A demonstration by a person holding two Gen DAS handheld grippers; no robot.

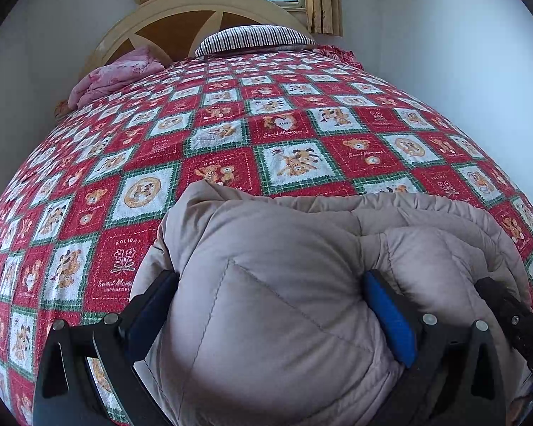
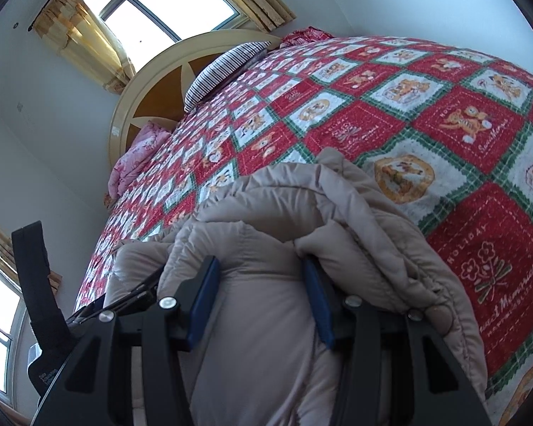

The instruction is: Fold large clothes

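Left gripper [image 1: 272, 284] & right gripper [image 2: 263, 273] both clamp beige puffer coat [image 1: 284, 319]; over bed [image 1: 231, 135].

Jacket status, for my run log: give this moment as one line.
task: fold jacket | left tool: shut on jacket | right tool: shut on jacket | jacket: bunched on bedspread

Right gripper [image 2: 263, 280] jaws clamped on beige padded coat [image 2: 266, 337], bunched at near edge of bed [image 2: 391, 81]; striped pillow [image 2: 224, 67], pink blanket [image 2: 138, 156] by headboard [image 2: 149, 81].
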